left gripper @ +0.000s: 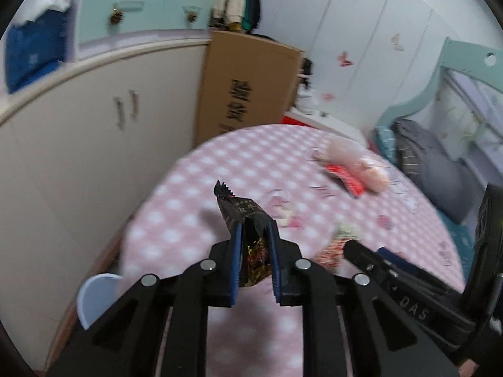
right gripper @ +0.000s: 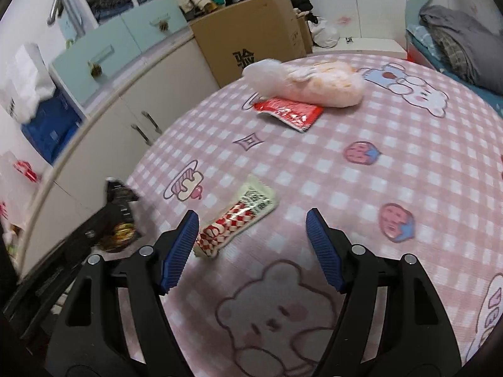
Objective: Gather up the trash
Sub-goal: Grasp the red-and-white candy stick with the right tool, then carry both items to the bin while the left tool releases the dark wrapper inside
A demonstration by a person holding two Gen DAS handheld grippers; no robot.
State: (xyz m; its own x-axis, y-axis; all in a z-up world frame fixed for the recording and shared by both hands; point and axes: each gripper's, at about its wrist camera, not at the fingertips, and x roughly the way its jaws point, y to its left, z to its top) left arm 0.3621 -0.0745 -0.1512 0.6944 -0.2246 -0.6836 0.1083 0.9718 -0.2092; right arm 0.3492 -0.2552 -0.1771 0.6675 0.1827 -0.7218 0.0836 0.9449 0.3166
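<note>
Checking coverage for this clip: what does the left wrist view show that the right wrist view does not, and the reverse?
Only the left wrist view shows, sharp and close, the left gripper shut on the dark snack wrapper, and a white bin rim beside the table.

Only the right wrist view shows the right gripper open, with nothing between its fingers, and the bear prints on the cloth.

Both show the pink checked tablecloth, the red-and-white checked wrapper, the red packet, the pale pink bag and the cardboard box.
</note>
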